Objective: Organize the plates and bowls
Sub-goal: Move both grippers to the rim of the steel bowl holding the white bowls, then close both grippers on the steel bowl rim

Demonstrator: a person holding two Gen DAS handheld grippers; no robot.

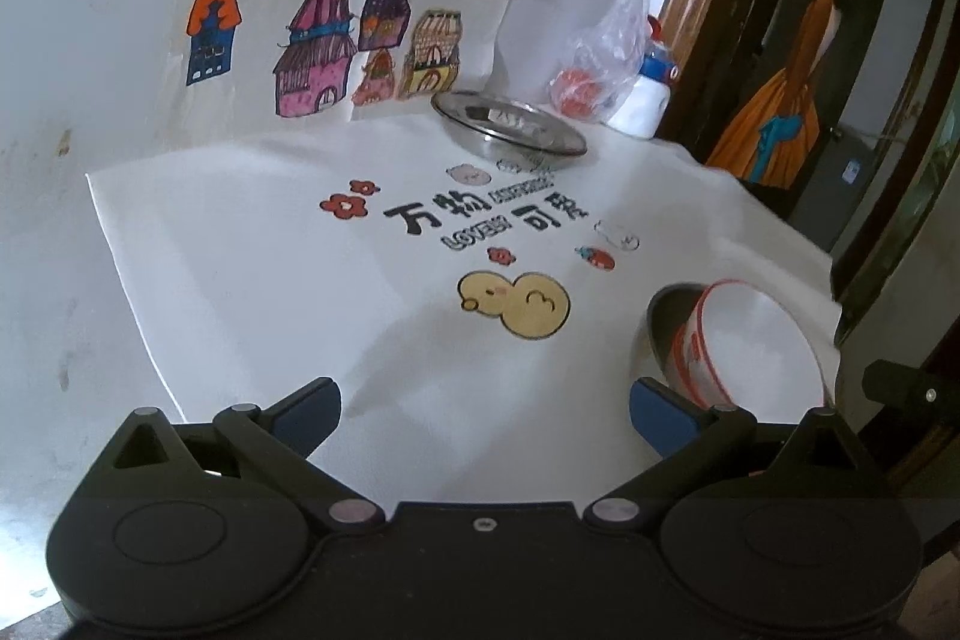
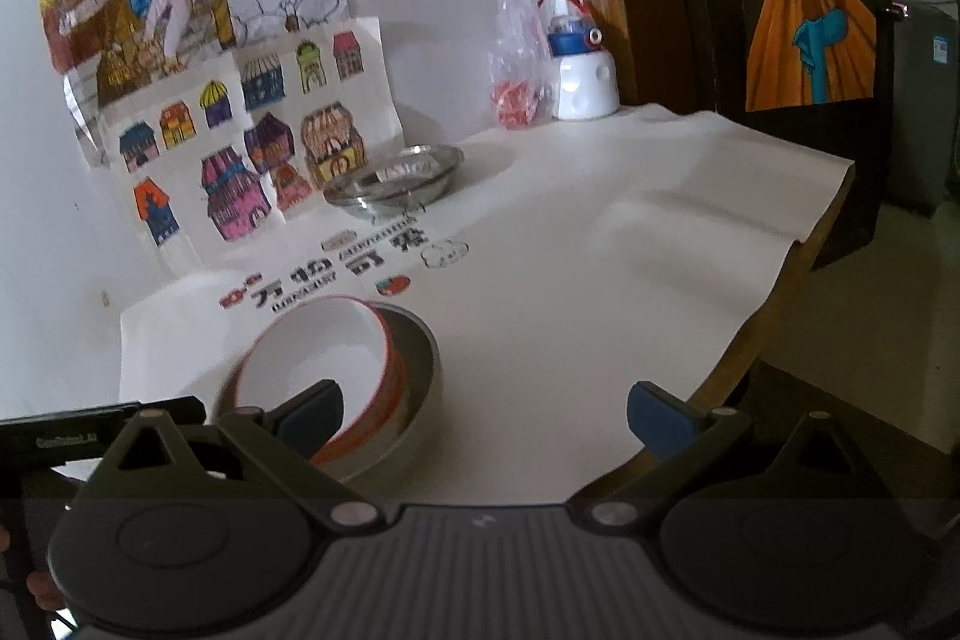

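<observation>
— Where's the white bowl?
— Lower left of the right wrist view, tilted in a metal bowl, just beside the right gripper. Nearer that one.
— Grippers?
— Both spread wide, empty; left gripper too.

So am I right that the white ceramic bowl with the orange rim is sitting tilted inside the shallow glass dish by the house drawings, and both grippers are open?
Not quite: the white ceramic bowl with the orange rim sits tilted inside the grey metal bowl near the grippers, as the right wrist view shows. The shallow glass dish stands apart by the house drawings. The left gripper and right gripper are indeed both open.
</observation>
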